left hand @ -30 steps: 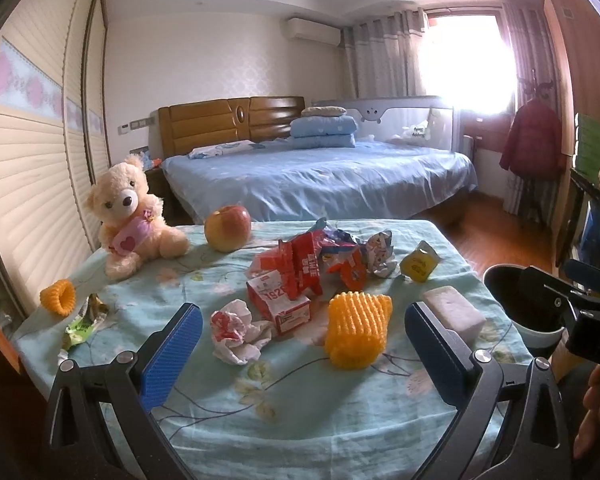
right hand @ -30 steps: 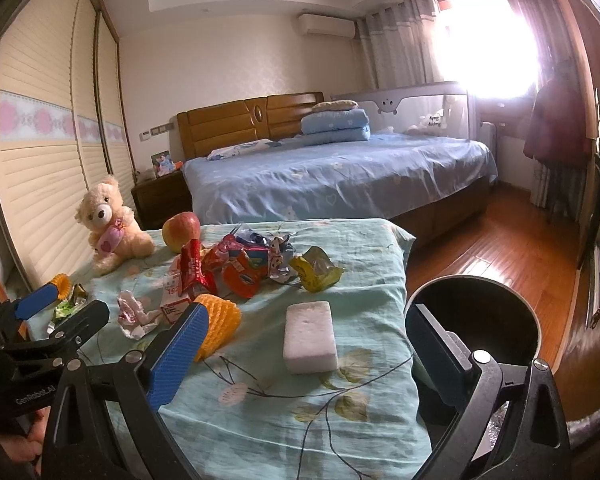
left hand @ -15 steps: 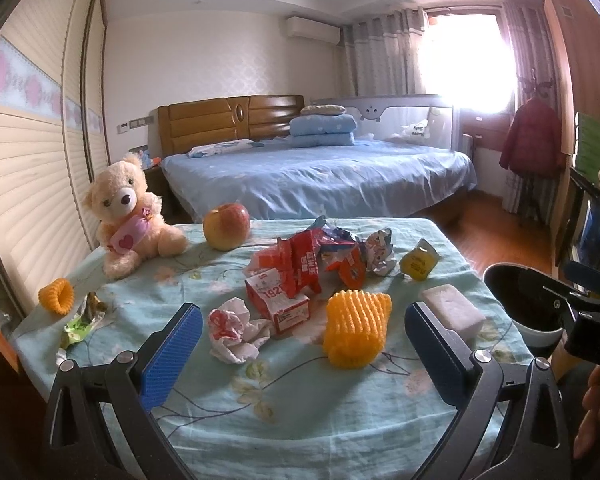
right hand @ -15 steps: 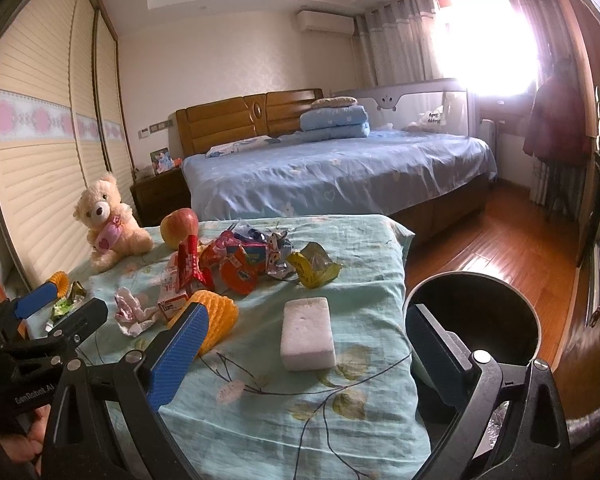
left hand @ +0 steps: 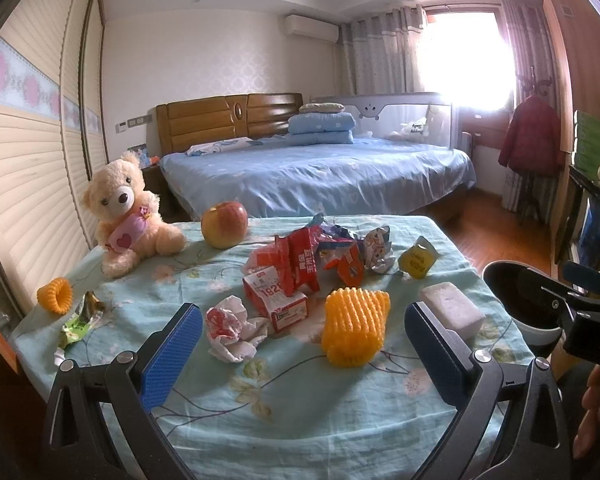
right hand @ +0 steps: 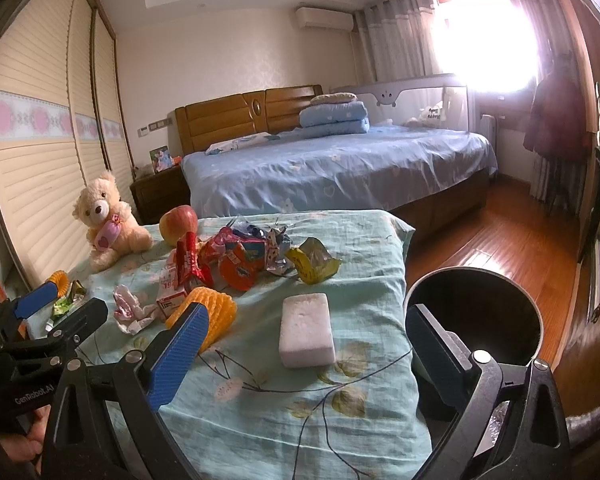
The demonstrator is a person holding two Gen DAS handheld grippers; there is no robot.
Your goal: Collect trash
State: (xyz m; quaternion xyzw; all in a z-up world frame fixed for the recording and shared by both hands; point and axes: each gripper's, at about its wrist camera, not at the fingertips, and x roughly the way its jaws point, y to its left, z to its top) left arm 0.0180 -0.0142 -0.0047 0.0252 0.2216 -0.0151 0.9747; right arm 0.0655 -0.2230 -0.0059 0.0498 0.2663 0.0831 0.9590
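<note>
Where it lies flat, white foam block (right hand: 307,330) points bedward.

Teddy bear (left hand: 126,216): seated upright at the tabletop's (left hand: 300,400) far-left corner.
Apple (left hand: 224,224): placed near the far edge, beside the bear.
Bed (left hand: 316,172): seen beyond the tabletop.

Left hand-held gripper (left hand: 302,354): jaws spread wide, blue pads facing each other, nothing between them, pointing level and forward. Right hand-held gripper (right hand: 306,354): same state, jaws wide apart and holding nothing. The two sit side by side; each one's fingers show at the other's outer edge. Bare fingers (left hand: 592,412) of the right hand are visible under its body; grip on the left one mostly hidden.
</note>
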